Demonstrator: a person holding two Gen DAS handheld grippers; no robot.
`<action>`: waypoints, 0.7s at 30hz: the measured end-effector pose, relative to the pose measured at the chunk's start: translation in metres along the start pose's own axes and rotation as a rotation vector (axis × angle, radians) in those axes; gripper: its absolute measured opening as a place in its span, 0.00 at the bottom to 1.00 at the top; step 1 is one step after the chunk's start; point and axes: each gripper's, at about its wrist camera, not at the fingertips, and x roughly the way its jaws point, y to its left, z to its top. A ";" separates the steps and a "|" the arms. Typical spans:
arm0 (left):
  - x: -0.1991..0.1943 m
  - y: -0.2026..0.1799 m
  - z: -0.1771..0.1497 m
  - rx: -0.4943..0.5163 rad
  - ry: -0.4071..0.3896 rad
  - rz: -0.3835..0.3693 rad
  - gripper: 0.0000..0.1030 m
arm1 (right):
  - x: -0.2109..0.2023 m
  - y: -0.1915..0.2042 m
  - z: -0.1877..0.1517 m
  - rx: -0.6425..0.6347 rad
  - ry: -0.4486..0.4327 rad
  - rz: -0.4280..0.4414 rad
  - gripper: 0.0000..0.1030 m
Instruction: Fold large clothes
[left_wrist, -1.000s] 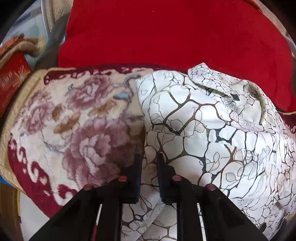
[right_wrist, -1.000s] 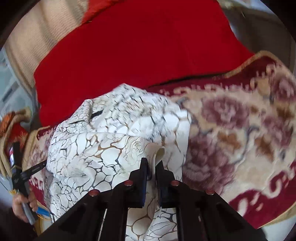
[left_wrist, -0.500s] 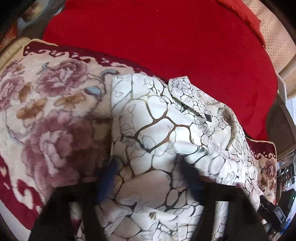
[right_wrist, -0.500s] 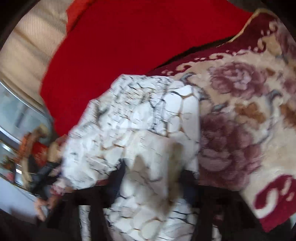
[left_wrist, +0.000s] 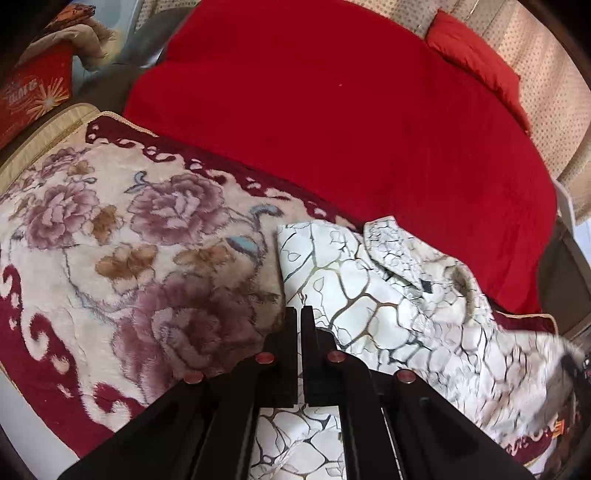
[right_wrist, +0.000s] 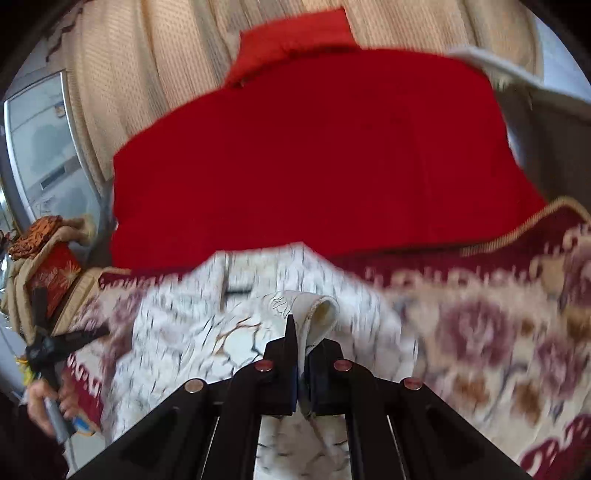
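Observation:
A white garment with a black and gold crackle pattern (left_wrist: 399, 314) lies bunched on a floral blanket (left_wrist: 122, 258). My left gripper (left_wrist: 299, 314) is shut at the garment's left edge, with cloth passing under and between its fingers. In the right wrist view the same garment (right_wrist: 207, 332) is blurred. My right gripper (right_wrist: 301, 332) is shut on a folded edge of it, which curls up above the fingertips. The left gripper and the hand holding it show at the far left of the right wrist view (right_wrist: 48, 350).
A red cover (left_wrist: 332, 122) lies behind the blanket, with a red pillow (left_wrist: 476, 62) and beige quilted headboard (right_wrist: 147, 66) beyond. A red box (left_wrist: 33, 96) with cloth on it stands at the far left. A glass cabinet (right_wrist: 40, 147) stands at the left.
Both grippers opened half a second ago over the garment and are now shut on it again. Both views have lifted and pulled back; the right view is blurred by motion.

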 end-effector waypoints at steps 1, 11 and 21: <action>-0.002 -0.001 -0.002 0.010 0.002 0.001 0.01 | 0.008 0.000 0.006 0.005 -0.008 -0.021 0.04; 0.047 -0.052 -0.036 0.236 0.167 0.106 0.27 | 0.120 -0.096 -0.033 0.326 0.281 -0.013 0.17; 0.070 -0.058 -0.050 0.347 0.193 0.210 0.36 | 0.019 -0.058 -0.017 0.152 0.024 0.043 0.69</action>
